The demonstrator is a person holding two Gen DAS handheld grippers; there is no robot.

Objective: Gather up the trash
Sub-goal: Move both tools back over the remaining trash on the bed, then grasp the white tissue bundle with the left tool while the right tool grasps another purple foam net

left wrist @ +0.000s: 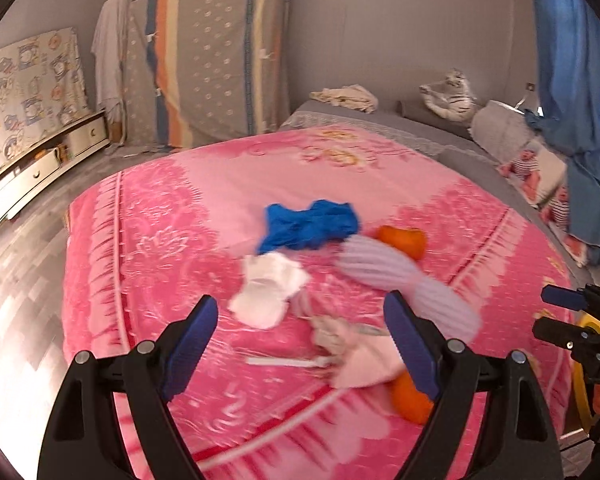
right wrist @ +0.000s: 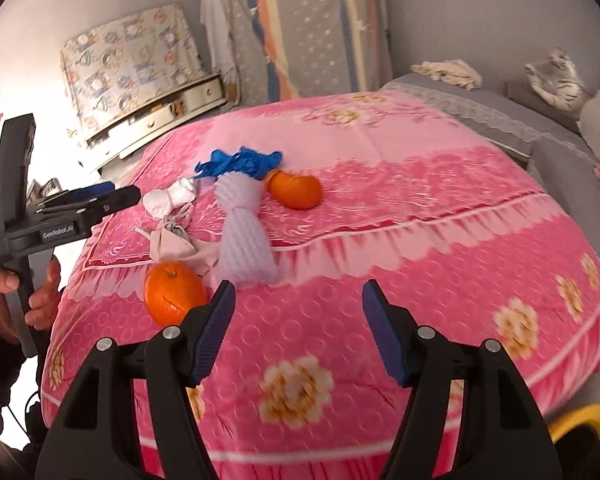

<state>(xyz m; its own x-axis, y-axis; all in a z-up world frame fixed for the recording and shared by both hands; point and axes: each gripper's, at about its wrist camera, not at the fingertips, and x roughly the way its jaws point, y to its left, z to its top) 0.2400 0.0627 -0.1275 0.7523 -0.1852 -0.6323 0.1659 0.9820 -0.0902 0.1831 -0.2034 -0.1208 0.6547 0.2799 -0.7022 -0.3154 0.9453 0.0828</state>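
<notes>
A heap of trash lies on the pink blanket (left wrist: 172,208): a crumpled blue bag (left wrist: 308,226), a white tissue wad (left wrist: 270,290), a lavender foam net (left wrist: 400,280) and a pinkish paper scrap (left wrist: 364,356). An orange (left wrist: 404,240) sits behind the net and another orange (left wrist: 412,400) in front. My left gripper (left wrist: 302,340) hovers open over the tissue and scrap, holding nothing. In the right wrist view my right gripper (right wrist: 298,312) stands open and empty just short of the foam net (right wrist: 244,228) and the near orange (right wrist: 174,298). The left gripper (right wrist: 120,194) shows there, held by a hand (right wrist: 20,300).
The bed's grey far part (left wrist: 400,120) carries a plush tiger (left wrist: 452,94), folded cloth and pillows. A dresser (left wrist: 40,168) and a mattress (left wrist: 204,60) leaning on the wall stand at the left. A blue curtain (left wrist: 572,80) hangs at the right. A yellow object (right wrist: 576,420) sits beside the bed's near corner.
</notes>
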